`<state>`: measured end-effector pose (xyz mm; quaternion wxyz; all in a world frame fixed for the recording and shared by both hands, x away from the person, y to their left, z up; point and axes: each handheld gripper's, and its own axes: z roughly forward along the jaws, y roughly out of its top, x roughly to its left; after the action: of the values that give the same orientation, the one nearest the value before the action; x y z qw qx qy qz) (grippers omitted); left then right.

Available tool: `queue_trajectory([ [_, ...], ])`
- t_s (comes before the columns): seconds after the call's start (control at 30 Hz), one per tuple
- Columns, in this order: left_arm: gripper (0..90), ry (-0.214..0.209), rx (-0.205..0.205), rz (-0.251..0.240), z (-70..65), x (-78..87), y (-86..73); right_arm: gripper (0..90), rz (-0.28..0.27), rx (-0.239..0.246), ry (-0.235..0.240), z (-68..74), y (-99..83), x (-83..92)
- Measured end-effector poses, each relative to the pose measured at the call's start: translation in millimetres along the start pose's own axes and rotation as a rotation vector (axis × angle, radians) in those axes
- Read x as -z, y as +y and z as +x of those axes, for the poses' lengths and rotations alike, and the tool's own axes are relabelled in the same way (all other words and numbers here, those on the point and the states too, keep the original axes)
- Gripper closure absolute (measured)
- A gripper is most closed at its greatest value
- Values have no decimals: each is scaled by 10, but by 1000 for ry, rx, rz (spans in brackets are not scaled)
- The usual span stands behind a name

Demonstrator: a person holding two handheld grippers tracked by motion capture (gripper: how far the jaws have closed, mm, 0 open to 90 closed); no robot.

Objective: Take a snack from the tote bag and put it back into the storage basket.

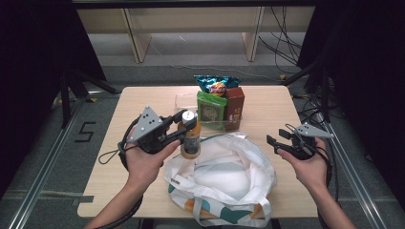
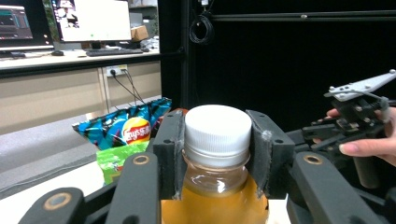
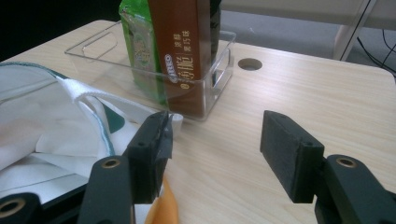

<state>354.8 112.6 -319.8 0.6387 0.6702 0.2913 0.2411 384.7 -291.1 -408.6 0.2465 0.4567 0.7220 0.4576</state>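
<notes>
I have the clear plastic bottle of amber drink with its white screw cap clamped at the neck between the pads of my left gripper, just under the cap, so it hangs upright and cannot slip through. It is held above the near-left edge of the white cloth tote bag with teal and orange print, which lies slumped on the pale wooden table with its mouth gaping upward; I judge that is where the bottle belongs. My right gripper waits at the bag's right side with its jaws apart and nothing between them, placed, I think, to hold the rim open. Behind the bag stands a clear plastic bin holding a green packet and a brown carton, with a blue crisp bag at its back. The bag's floppy rim and handles are the only obstacle I see beneath the bottle.
</notes>
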Motion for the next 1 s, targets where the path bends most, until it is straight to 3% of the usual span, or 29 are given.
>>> queue_trajectory([
  [0.47, 590, 8, -7, 7, 148, -146, 84, 434, -6, -31, 8, 18, -11, -7],
  [0.53, 590, 3, -14, 11, 178, -167, 89, 434, -6, -30, 8, 17, -13, -9],
  [0.57, 590, 3, -13, 12, 194, -177, 87, 434, -11, -1, 13, -15, -12, -16],
  [0.63, 590, 5, -7, 15, 231, -200, 84, 434, -1, 3, 7, -14, -13, -12],
  [0.67, 590, 5, -6, 15, 251, -213, 79, 434, 4, -19, 8, 8, -15, -7],
  [0.7, 590, 6, -3, 17, 267, -225, 75, 434, -4, 0, 12, -6, -16, -16],
  [0.73, 590, 9, -2, 19, 283, -239, 69, 434, 2, -18, 10, 8, -19, -15],
  [0.8, 590, 16, 0, 24, 317, -262, 57, 434, 4, -8, 13, 1, -15, -13],
  [0.83, 590, 20, 0, 28, 333, -274, 51, 434, 7, -38, 14, 21, -19, -11],
  [0.87, 590, 25, 6, 26, 343, -287, 44, 434, 2, -9, 11, 0, -17, -15],
  [1.0, 590, 37, 7, 29, 398, -324, 23, 434, 7, 2, 7, -7, -20, -11],
])
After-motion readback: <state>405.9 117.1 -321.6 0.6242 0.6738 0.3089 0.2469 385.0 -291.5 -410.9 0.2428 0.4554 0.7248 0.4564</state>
